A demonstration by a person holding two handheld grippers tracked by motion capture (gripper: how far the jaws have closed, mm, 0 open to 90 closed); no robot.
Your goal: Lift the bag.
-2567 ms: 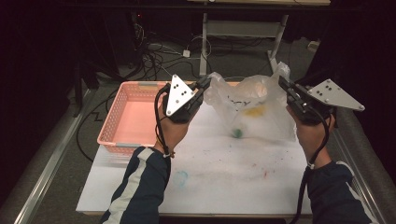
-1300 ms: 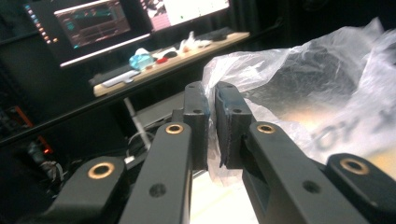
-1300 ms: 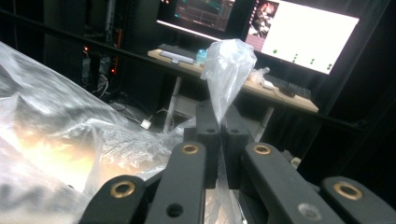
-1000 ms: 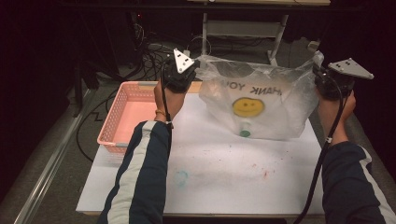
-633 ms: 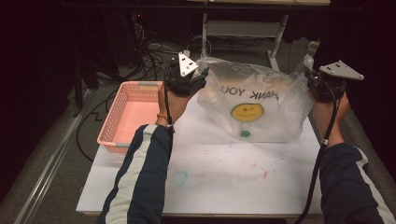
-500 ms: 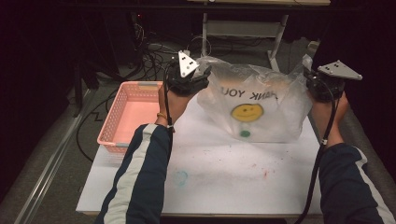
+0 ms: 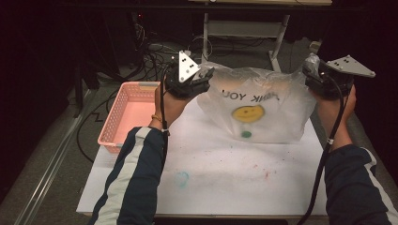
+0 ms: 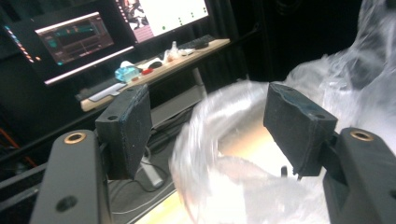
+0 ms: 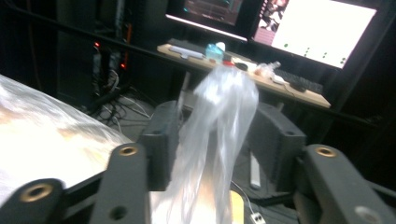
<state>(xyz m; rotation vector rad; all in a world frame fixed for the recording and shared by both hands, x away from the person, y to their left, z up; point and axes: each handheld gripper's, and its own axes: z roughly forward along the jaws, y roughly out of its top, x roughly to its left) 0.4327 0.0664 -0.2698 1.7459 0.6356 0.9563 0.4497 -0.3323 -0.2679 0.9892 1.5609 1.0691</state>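
A clear plastic bag point(image 7: 281, 117) with a yellow smiley and mirrored lettering lies spread on the back right of the white table point(image 7: 225, 183). A small green thing point(image 7: 246, 134) shows through it. My left gripper point(image 7: 206, 77) hovers at the bag's upper left corner. In the left gripper view its jaws point(image 8: 208, 112) stand wide open, having just been opening, with the blurred bag point(image 8: 233, 182) below and beyond them. My right gripper point(image 7: 310, 68) is at the bag's upper right corner. Its jaws point(image 9: 217, 126) have just been opening and a twisted strip of bag point(image 9: 229, 88) stands loose between the pads.
An empty pink basket point(image 7: 133, 110) sits at the table's left edge. A teal smear point(image 7: 182, 178) marks the table's front. Cables point(image 7: 155, 56) and a metal stand point(image 7: 244, 28) lie on the floor behind the table. A desk with monitors point(image 9: 243, 63) stands farther back.
The bag, pulled taut between both grippers a second ago, has slackened and settled onto the table. Both grippers have let go of its corners.
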